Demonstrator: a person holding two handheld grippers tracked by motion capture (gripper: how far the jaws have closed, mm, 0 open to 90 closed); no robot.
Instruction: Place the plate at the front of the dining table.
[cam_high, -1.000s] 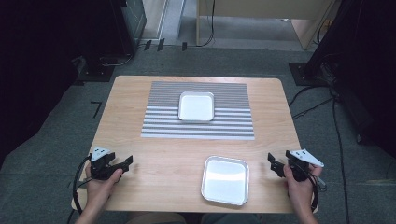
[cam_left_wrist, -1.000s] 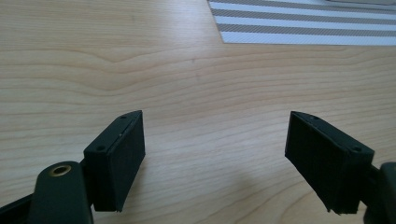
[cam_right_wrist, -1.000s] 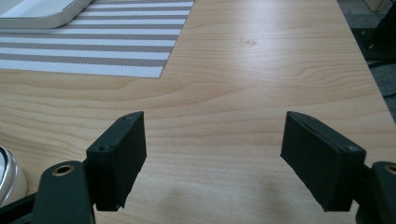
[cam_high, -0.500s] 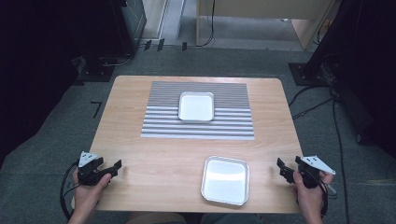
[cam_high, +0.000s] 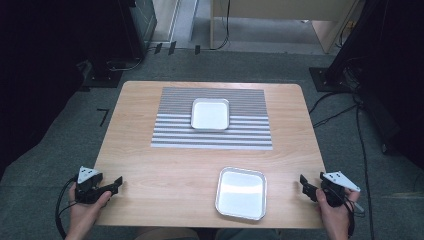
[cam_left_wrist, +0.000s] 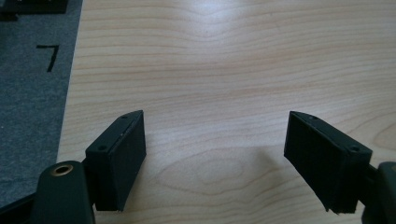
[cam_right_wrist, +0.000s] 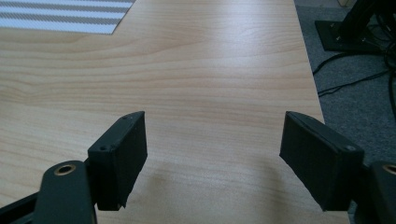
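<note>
You drew both tongs, left (cam_high: 116, 183) and right (cam_high: 304, 182), back to the desk's (cam_high: 165, 165) near corners, spread and empty; the near tray (cam_high: 242, 192) sat untouched.

Your forearms: cut off by the high view's bottom edge. Near tray (cam_high: 241, 192), table's (cam_high: 165, 170) front edge: inside glare-washed, surface detail unreadable.
</note>
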